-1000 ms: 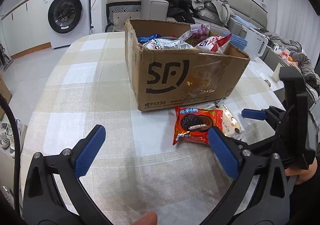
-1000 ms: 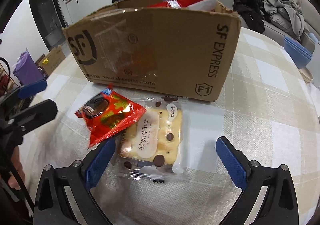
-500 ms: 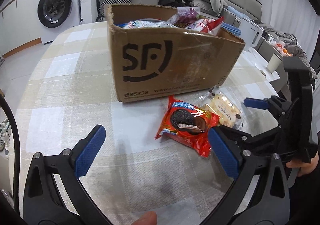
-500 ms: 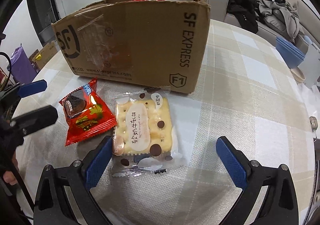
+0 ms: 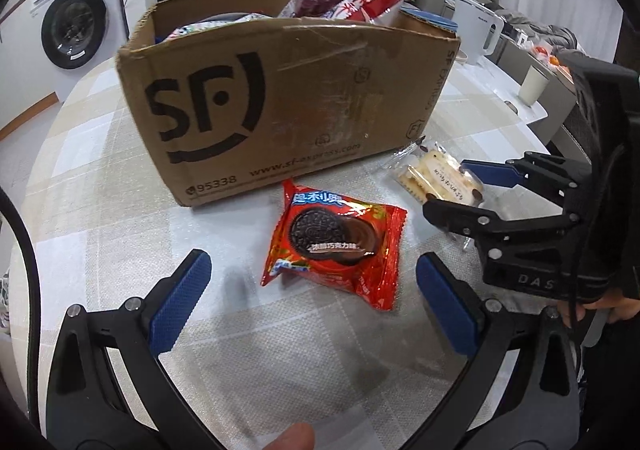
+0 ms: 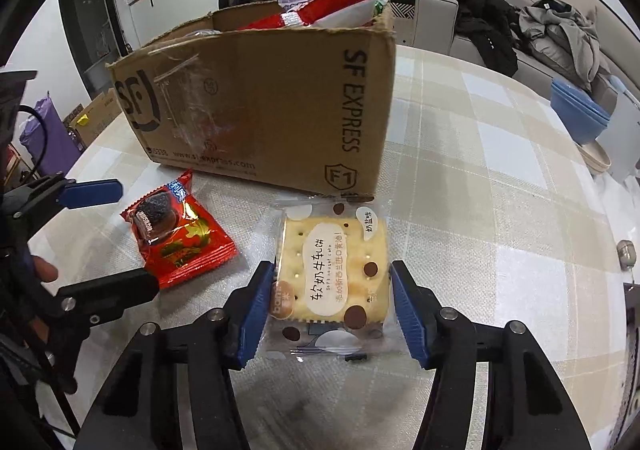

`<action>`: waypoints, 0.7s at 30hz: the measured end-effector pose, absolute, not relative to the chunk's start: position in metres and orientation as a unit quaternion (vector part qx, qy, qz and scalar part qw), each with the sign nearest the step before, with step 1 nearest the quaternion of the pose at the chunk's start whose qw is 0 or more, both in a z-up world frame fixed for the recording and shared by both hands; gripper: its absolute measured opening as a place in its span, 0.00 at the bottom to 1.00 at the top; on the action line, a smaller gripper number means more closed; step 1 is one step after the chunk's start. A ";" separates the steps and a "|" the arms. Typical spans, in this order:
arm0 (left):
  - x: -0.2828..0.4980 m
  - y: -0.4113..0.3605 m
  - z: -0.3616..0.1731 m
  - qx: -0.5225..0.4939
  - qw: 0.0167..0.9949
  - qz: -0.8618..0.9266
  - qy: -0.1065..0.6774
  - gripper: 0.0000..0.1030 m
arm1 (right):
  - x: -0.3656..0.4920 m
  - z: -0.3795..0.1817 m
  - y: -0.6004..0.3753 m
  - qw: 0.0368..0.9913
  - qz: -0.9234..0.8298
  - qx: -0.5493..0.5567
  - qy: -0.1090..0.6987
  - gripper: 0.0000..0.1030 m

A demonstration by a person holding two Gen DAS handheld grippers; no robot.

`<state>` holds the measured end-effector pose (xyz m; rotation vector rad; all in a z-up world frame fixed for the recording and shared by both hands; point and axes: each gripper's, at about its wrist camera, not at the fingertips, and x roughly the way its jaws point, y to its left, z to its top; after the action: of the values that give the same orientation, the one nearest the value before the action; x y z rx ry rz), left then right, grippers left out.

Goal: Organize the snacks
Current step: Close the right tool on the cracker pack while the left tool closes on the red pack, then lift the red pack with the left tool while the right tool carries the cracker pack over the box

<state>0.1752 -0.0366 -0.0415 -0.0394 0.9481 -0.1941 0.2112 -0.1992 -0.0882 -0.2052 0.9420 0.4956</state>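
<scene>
My right hand-held gripper (image 6: 332, 306) has just been closing, and its pads now sit against both sides of the cracker pack (image 6: 334, 274), which lies flat on the desk (image 6: 500, 177) just in front of the box (image 6: 272, 105). My left hand-held gripper (image 5: 308, 302) stands wide, hovering with the red cookie pack (image 5: 336, 246) between its fingers and touching nothing.

The risk I see: the crackers' clear wrapper is slick and loose, so the pads may pinch film only and the pack could slide out on the lift, or the crackers could crack if I squeeze harder. The box is already heaped with snacks, so a drop onto the pile might spill back out. The two grippers are also close together and could collide.

The desk wears a beige checked cloth. Behind are a washing machine (image 5: 72, 29) and a sofa (image 6: 520, 33) piled with clothes.
</scene>
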 end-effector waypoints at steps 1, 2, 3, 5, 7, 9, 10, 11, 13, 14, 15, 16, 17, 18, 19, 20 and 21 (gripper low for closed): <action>0.177 -0.039 -0.043 -0.018 0.884 -0.095 0.458 0.99 | 0.210 -0.088 -0.202 0.857 0.237 -0.097 0.447 0.57; 0.180 -0.042 -0.044 -0.015 0.882 -0.097 0.460 0.99 | 0.208 -0.089 -0.204 0.858 0.236 -0.097 0.446 0.57; 0.181 -0.042 -0.046 -0.013 0.882 -0.097 0.462 0.99 | 0.207 -0.089 -0.206 0.859 0.236 -0.096 0.445 0.57; 0.185 -0.048 -0.051 -0.003 0.878 -0.093 0.470 0.99 | 0.205 -0.088 -0.211 0.859 0.237 -0.090 0.445 0.57; 0.189 -0.053 -0.055 0.005 0.875 -0.087 0.476 0.99 | 0.205 -0.089 -0.215 0.860 0.237 -0.083 0.444 0.57; 0.193 -0.059 -0.059 0.007 0.871 -0.087 0.484 0.99 | 0.204 -0.088 -0.221 0.860 0.239 -0.077 0.443 0.57; 0.195 -0.062 -0.061 0.009 0.870 -0.088 0.486 0.99 | 0.203 -0.087 -0.223 0.861 0.239 -0.075 0.442 0.57; 0.196 -0.065 -0.062 0.015 0.870 -0.085 0.485 0.97 | 0.203 -0.086 -0.224 0.862 0.240 -0.073 0.440 0.57; 0.199 -0.070 -0.063 0.026 0.871 -0.081 0.484 0.91 | 0.201 -0.085 -0.223 0.864 0.240 -0.070 0.437 0.57; 0.199 -0.072 -0.063 0.030 0.872 -0.081 0.482 0.87 | 0.200 -0.085 -0.224 0.864 0.240 -0.069 0.436 0.57; 0.199 -0.073 -0.062 0.030 0.874 -0.084 0.478 0.77 | 0.200 -0.084 -0.225 0.865 0.241 -0.068 0.435 0.57; 0.199 -0.075 -0.061 0.029 0.876 -0.087 0.473 0.72 | 0.200 -0.083 -0.224 0.866 0.241 -0.066 0.433 0.57; 0.198 -0.076 -0.060 0.029 0.878 -0.088 0.469 0.60 | 0.199 -0.081 -0.224 0.867 0.241 -0.064 0.431 0.57; 0.198 -0.077 -0.058 0.028 0.880 -0.088 0.467 0.48 | 0.198 -0.080 -0.225 0.868 0.242 -0.062 0.429 0.57; 0.197 -0.076 -0.057 0.024 0.880 -0.091 0.465 0.47 | 0.197 -0.079 -0.225 0.868 0.243 -0.061 0.429 0.57; 0.196 -0.075 -0.056 0.013 0.882 -0.095 0.461 0.45 | 0.196 -0.078 -0.226 0.869 0.244 -0.060 0.426 0.57; 0.196 -0.073 -0.053 0.007 0.883 -0.095 0.459 0.44 | 0.195 -0.077 -0.226 0.870 0.245 -0.058 0.423 0.57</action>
<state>0.1957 -0.0735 -0.0531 0.0147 0.9555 -0.1980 0.1951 -0.2261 -0.0771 -0.1215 0.8852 0.5128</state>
